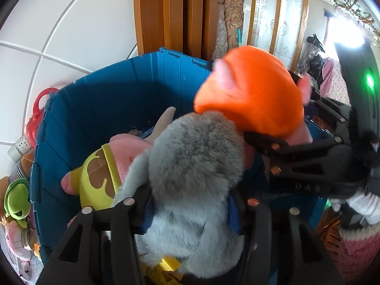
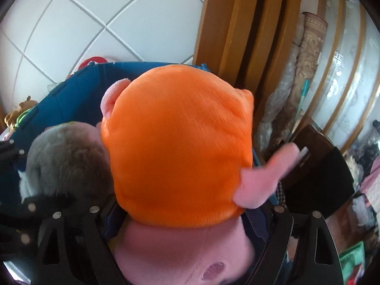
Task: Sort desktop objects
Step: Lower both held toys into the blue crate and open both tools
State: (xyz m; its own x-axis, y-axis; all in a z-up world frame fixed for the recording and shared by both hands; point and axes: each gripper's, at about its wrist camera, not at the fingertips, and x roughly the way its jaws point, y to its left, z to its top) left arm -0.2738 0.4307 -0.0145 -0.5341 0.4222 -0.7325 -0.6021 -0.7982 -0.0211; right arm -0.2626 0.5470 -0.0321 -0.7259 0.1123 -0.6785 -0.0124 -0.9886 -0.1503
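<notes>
Step in hand: carrying two plush toys to the blue bin (image 1: 99,99); by my reading both are at the drop-off stage, held over or just at the bin's opening.
Left gripper (image 1: 190,213): closed on the grey plush (image 1: 197,166), its blue-padded fingers (image 1: 148,216) pressing into the fur from both sides; the toy bulges out past them.
Right gripper (image 2: 187,216): clamped on the pink plush in the orange hood (image 2: 175,142), gripping the pink body below the hood; one pink ear sticks out far left, a pink arm to the right.
Relation of the two toys: side by side and touching, grey on the left, orange on the right, in both wrist views.
Blue bin: below and beyond both toys, against the white tiled wall (image 1: 59,23), a wooden door frame (image 1: 166,11) at its far right.
Already in the bin: a pink plush with yellow-and-brown shorts (image 1: 102,173) lying near the left wall, with something grey behind it.
Outside the bin: a green plush (image 1: 17,199) and other small toys at the far left, a red plastic handle (image 1: 39,104) behind the rim.
Next move calls for: lowering each toy inside the walls, then spreading the fingers; since the toys press together, releasing one at a time looks safer.
Risk: the orange hood sits close to the far right rim and could catch there.
</notes>
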